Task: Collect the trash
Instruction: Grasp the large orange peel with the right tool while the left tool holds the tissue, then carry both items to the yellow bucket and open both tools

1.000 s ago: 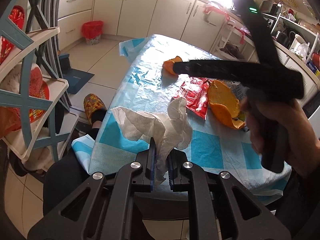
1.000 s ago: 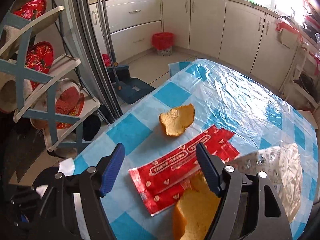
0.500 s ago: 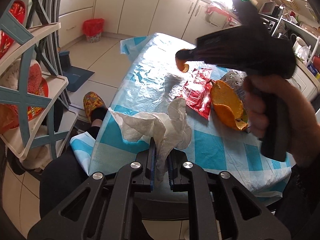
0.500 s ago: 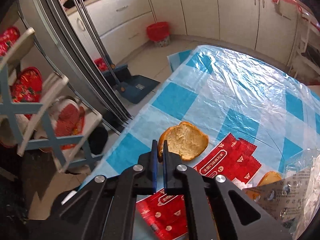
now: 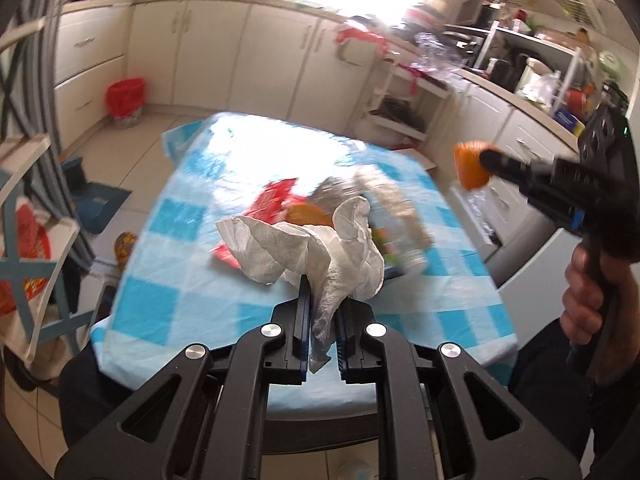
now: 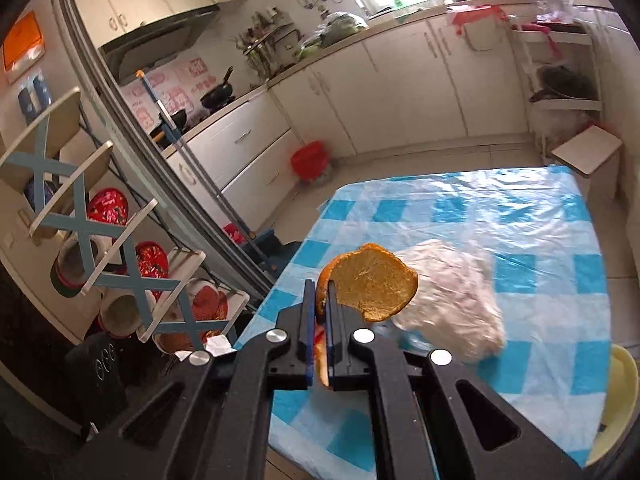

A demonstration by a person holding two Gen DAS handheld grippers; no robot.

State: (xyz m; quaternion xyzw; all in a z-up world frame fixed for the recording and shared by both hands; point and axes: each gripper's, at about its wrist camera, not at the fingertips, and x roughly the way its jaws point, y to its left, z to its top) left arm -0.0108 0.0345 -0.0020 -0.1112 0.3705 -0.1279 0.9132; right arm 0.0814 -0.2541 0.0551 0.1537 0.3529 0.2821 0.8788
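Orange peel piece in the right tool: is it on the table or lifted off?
Lifted off. The right tool is shut on the orange peel, which hangs clear above the checked tablecloth; the left wrist view also shows it in the air.

Black left gripper (image 5: 323, 308), blue pads, 4 silver screws

Landmark: the table (image 6: 520, 216) with its blue-checked cover. Its far half lies bare and open to a pass. On its near half a red wrapper (image 5: 276, 200), a silvery bag (image 5: 396, 208) and an orange peel (image 5: 308, 212) crowd together. Left of the table a shoe rack (image 6: 100, 264) and leaning mop poles (image 6: 192, 172) stand close, leaving a narrow strip of floor. Beyond the table open tiled floor reaches the cabinets, with a red bin (image 6: 310, 160) there. Right of its far corner stands a low stool (image 6: 588, 152).
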